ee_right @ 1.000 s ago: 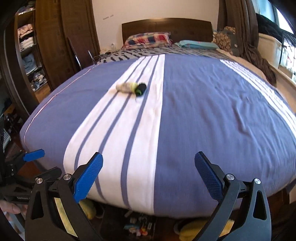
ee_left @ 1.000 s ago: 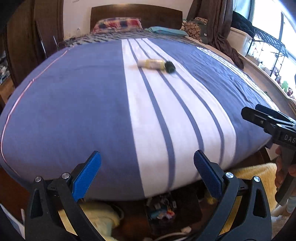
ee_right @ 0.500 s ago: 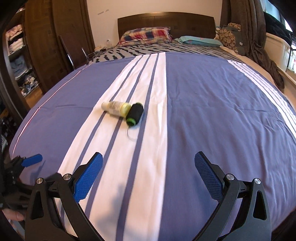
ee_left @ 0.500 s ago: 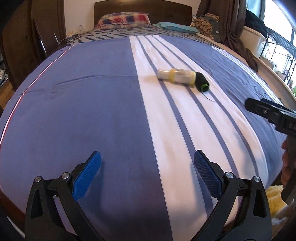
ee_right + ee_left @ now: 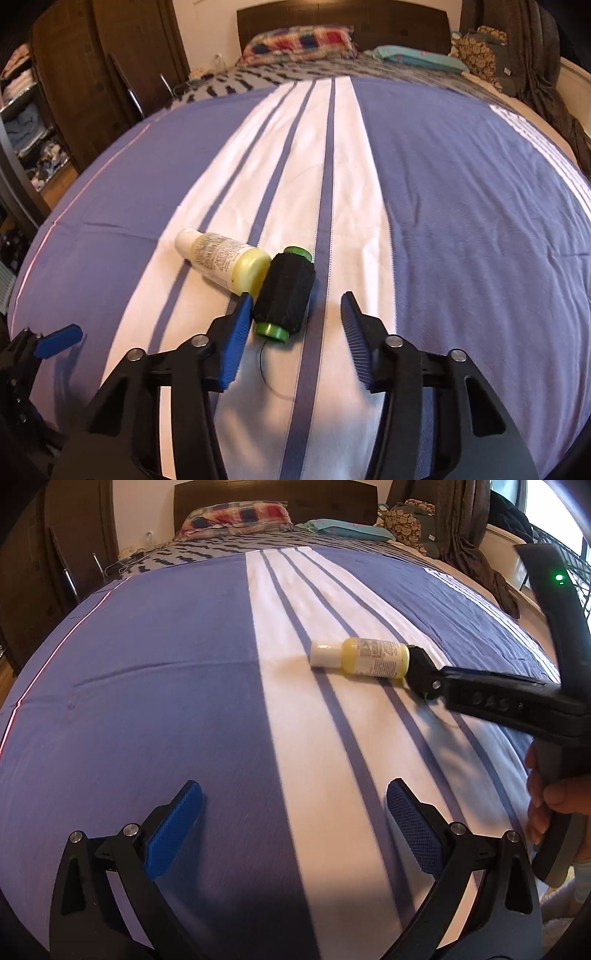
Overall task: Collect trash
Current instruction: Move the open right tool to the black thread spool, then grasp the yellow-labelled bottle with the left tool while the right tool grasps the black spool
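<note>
Black thread spool [image 5: 286,295] between right gripper [image 5: 295,314] jaws | hidden from left wrist view

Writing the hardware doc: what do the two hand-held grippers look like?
Left hand-held gripper and right hand-held gripper match: black angular plastic arms, silver screws, blue textured pads. From the left view, the right one's black body has faint lettering and a green light; a bare hand holds its grey handle. No cables or sleeves visible.
</note>
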A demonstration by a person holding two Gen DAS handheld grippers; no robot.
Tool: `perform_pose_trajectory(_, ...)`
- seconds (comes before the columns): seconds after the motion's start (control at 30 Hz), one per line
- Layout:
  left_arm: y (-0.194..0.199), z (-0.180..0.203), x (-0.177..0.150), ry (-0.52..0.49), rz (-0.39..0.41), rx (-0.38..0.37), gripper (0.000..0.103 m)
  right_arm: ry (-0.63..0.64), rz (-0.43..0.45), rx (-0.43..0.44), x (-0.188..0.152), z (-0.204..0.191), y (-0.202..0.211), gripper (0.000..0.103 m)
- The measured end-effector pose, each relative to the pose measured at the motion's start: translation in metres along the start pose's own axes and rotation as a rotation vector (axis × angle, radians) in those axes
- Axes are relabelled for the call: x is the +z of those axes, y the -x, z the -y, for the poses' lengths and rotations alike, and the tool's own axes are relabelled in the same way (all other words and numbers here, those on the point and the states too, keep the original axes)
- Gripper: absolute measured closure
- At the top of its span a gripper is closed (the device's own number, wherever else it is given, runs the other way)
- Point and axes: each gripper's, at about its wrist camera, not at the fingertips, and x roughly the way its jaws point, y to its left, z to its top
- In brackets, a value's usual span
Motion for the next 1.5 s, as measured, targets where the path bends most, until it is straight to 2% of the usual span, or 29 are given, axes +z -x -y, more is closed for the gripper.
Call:
perform_pose_trajectory(0.13,-0.014,0.005,0.012,-0.010,-0.005,-0.012,0.008,0.001,-0.010,-0.004,0.007,0.002,-0.009,0.065)
perform_pose_trajectory(0.17,-0.018,0.006,0.016,-0.013,-0.007,-0.015,0.008,0.003,-0.014,-0.003,0.009,0.003,-0.010,0.072)
perform_pose_trajectory(0.23,-0.024,0.009,0.023,-0.009,-0.010,-0.022,0.008,0.010,-0.012,0.006,0.012,0.008,-0.008,0.075)
perform_pose_trajectory(0.5,-0.051,0.025,0.063,0.045,0.004,-0.081,0.008,0.010,0.040,-0.049,0.012,0.045,0.013,0.075)
perform_pose_trajectory(0.77,-0.071,0.039,0.082,0.045,-0.004,-0.090,0.008,0.018,0.088,-0.045,0.013,0.065,0.033,0.075)
perform_pose_trajectory(0.83,-0.074,0.040,0.085,0.047,-0.009,-0.091,0.009,0.025,0.096,-0.051,0.011,0.066,0.037,0.075)
perform_pose_trajectory(0.9,-0.076,0.042,0.085,0.045,-0.016,-0.089,0.019,0.026,0.103,-0.052,0.011,0.066,0.039,0.075)
perform_pose_trajectory(0.93,-0.075,0.041,0.085,0.048,-0.014,-0.083,0.024,0.022,0.107,-0.048,0.010,0.067,0.042,0.075)
perform_pose_trajectory(1.2,-0.041,0.039,0.063,0.026,-0.002,-0.084,0.024,0.019,0.115,-0.054,-0.006,0.063,0.062,0.075)
perform_pose_trajectory(1.5,0.043,0.049,0.036,-0.012,0.093,-0.087,0.024,0.030,0.169,-0.059,-0.030,0.042,0.115,0.075)
